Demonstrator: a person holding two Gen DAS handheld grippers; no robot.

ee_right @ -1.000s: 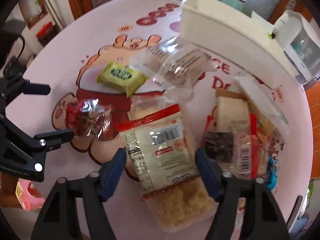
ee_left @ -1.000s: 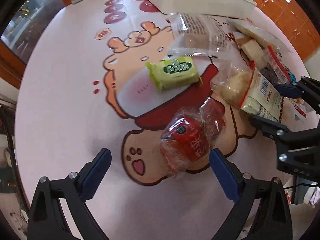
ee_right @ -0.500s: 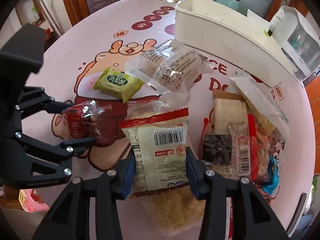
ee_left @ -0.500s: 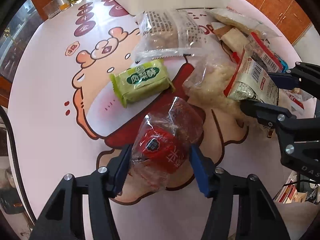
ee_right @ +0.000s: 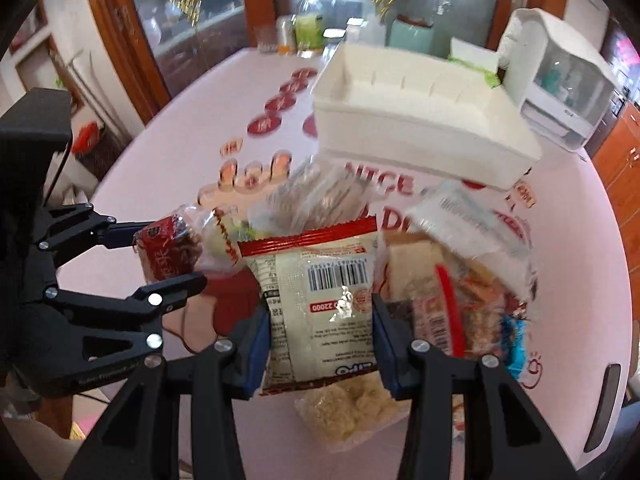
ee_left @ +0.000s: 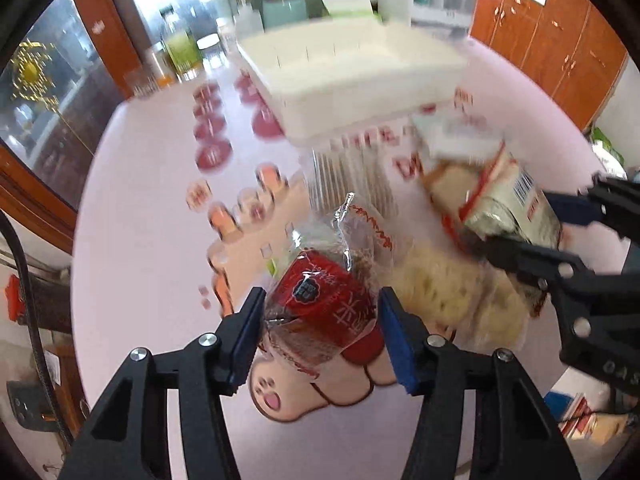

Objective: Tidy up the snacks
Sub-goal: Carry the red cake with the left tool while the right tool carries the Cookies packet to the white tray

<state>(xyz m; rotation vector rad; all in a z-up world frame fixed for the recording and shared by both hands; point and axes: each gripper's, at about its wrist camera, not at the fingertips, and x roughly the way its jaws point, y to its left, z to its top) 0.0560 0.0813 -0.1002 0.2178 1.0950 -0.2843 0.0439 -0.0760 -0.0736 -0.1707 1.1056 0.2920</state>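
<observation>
Your left gripper (ee_left: pixel 320 338) pinches the red snack (ee_left: pixel 320 304) between its blue pads, the pack held clear above the pink table (ee_left: pixel 152 208). Your right gripper (ee_right: pixel 322 342) is clamped on the barcode pack (ee_right: pixel 320 304), with a clear bag of crumbly pieces (ee_right: pixel 348 408) hanging below it. In the right wrist view the white bin (ee_right: pixel 416 124) sits at 12 o'clock from the pack, the left gripper at 9 o'clock, and the snack pile (ee_right: pixel 460 280) at 3 o'clock.

left hand-held gripper (ee_left: pixel 320 336) clamped, right hand-held gripper (ee_right: pixel 320 344) clamped
</observation>
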